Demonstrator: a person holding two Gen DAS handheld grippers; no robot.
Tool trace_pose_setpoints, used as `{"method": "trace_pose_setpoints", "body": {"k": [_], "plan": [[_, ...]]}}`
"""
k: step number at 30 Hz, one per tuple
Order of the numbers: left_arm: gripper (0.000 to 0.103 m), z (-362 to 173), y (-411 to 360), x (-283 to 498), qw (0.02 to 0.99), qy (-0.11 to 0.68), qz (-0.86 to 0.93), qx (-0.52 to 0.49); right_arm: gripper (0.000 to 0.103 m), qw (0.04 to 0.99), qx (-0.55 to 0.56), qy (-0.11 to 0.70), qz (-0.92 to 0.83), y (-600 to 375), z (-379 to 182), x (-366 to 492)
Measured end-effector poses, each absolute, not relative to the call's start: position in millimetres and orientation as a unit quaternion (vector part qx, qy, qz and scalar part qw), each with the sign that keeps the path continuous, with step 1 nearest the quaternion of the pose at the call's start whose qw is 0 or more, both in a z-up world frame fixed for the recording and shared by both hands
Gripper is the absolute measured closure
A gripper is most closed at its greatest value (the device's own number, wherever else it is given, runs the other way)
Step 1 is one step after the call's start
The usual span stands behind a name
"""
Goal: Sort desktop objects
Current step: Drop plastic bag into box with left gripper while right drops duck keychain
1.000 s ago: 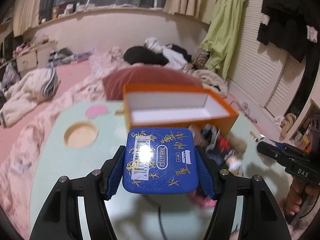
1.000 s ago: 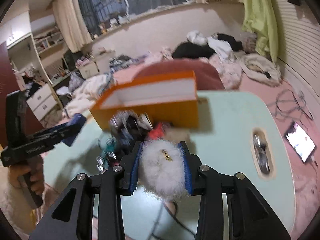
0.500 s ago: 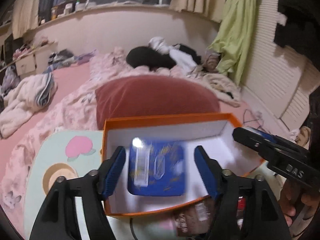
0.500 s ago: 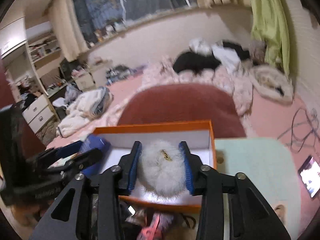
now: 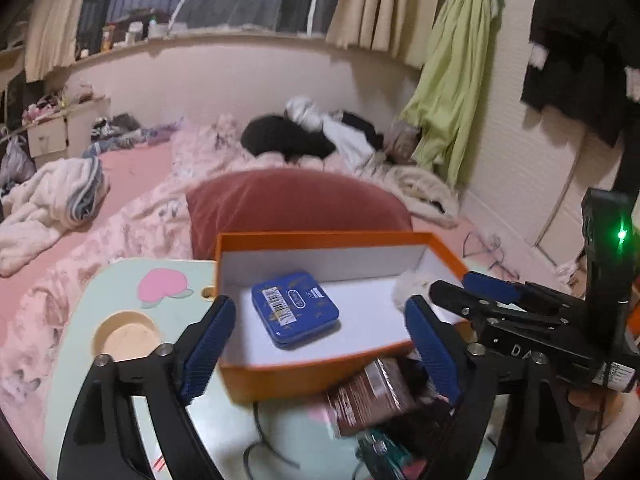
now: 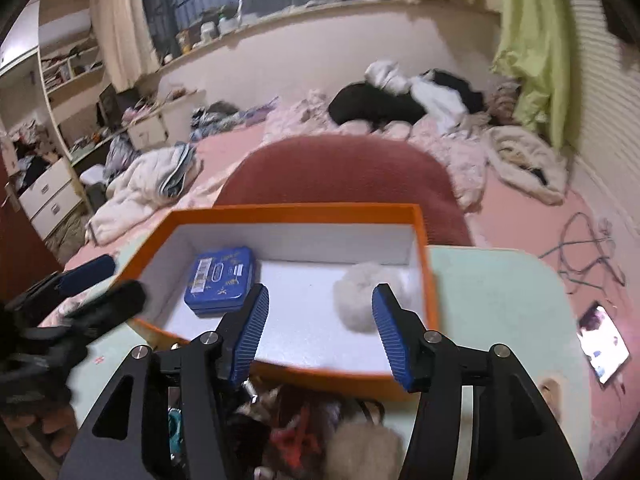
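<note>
both claws, left gripper (image 5: 318,334) and right gripper (image 6: 318,330), are spread wide and empty. the tin (image 5: 295,309) and pompom (image 6: 366,296) lie mid-frame in the box (image 6: 427,280). the box rim could be clipped on withdrawal, shifting it.

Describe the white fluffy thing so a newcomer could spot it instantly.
Find the orange box on the pale green table. On its white floor lie two items; the fluffy white pom-pom sits at the right end, soft and round, unlike the flat blue tin.
</note>
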State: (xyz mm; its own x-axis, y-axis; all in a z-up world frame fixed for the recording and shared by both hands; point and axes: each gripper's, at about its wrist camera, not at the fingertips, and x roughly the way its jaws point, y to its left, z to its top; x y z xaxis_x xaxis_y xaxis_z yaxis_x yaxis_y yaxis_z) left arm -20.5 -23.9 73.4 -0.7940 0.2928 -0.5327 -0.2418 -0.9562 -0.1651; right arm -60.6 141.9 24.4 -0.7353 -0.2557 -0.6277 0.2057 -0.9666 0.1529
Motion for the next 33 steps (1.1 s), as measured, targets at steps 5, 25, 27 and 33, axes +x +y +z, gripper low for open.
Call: {"method": "trace_pose_setpoints", "body": {"k": [5, 25, 27, 33], "plan": [[0.005, 65, -26, 18, 0.133, -0.014, 0.931, -0.341, 0.03, 0.13, 0.317, -0.03, -0.939, 148, 37, -8], [0.0, -18, -26, 52, 0.099, 0.046, 0.905, -0.41, 0.0, 0.118, 0.447, 0.052, -0.885, 151, -40, 49], [0.0, -19, -26, 52, 0.099, 0.046, 0.905, -0.41, 0.0, 0.118, 0.446, 0.052, -0.886, 152, -40, 49], [0.0, -19, -26, 53, 0.099, 0.046, 0.905, -0.41, 0.0, 0.12, 0.444, 0.051, -0.886, 154, -39, 50]]}}
